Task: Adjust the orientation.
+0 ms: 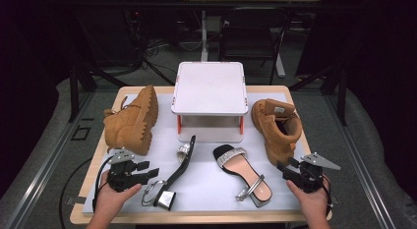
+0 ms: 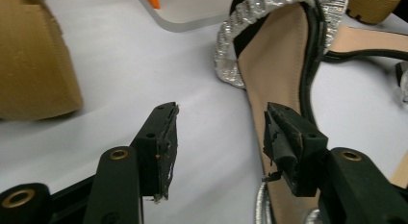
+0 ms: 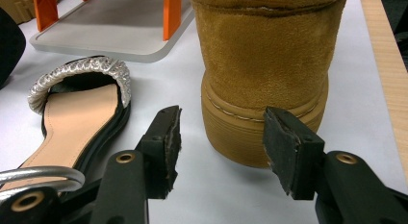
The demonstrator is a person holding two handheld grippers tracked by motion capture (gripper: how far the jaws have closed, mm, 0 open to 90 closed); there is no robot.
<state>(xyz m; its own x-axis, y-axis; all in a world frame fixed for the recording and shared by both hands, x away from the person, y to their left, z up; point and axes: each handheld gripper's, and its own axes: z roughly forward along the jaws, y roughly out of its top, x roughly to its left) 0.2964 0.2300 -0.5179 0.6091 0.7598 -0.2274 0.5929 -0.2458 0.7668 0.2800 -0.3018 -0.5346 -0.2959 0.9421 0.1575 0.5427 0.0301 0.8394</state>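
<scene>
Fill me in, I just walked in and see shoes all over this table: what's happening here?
A person holds a two-jaw gripper in each hand at the near edge of the table, and neither grips anything yet. The left gripper, open, sits beside the sandal lying on its side. The right gripper, also open, sits beside the upright tan boot. The other sandal lies flat between them, the second tan boot lies on its side at left, and a small white two-tier rack stands behind.
</scene>
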